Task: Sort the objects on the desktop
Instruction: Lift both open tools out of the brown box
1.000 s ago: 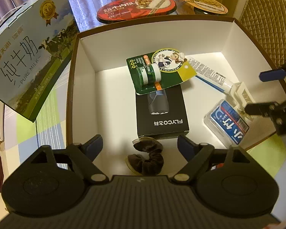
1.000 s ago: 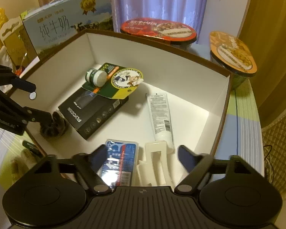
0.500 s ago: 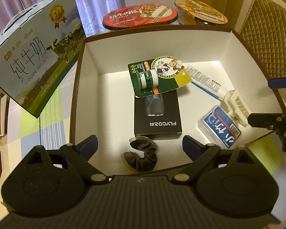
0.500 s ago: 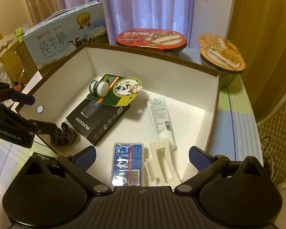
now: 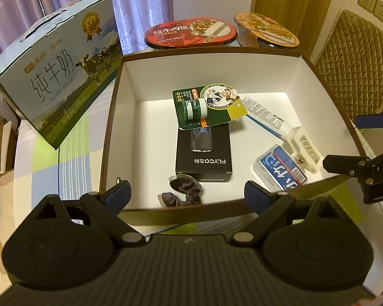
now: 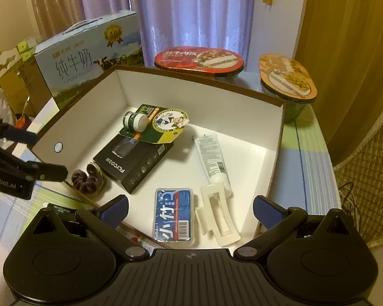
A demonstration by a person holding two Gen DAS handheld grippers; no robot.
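A brown-edged white box (image 5: pixel 130 117) (image 6: pixel 275 153) holds a black FLYCO box (image 5: pixel 203 153) (image 6: pixel 132 163), a green carded balm jar (image 5: pixel 204 107) (image 6: pixel 150 125), a white tube (image 5: pixel 264 116) (image 6: pixel 212 158), a white hair claw (image 5: pixel 303 148) (image 6: pixel 219 216), a blue floss case (image 5: pixel 280 170) (image 6: pixel 173 216) and a dark scrunchie (image 5: pixel 183 191) (image 6: pixel 88 178). My left gripper (image 5: pixel 187 196) is open and empty at the box's near wall. My right gripper (image 6: pixel 190 209) is open and empty above the floss case and claw.
A milk carton (image 5: pixel 56 81) (image 6: pixel 86 61) stands left of the box. Two sealed meal bowls, one red (image 5: pixel 191 33) (image 6: pixel 199 61) and one orange (image 5: pixel 268 32) (image 6: pixel 286 79), stand behind it. A quilted chair back (image 5: pixel 357 71) is at the right.
Both grippers have pulled back and up from the box, open and empty. The scrunchie now lies well ahead of my left fingers, behind the near wall.
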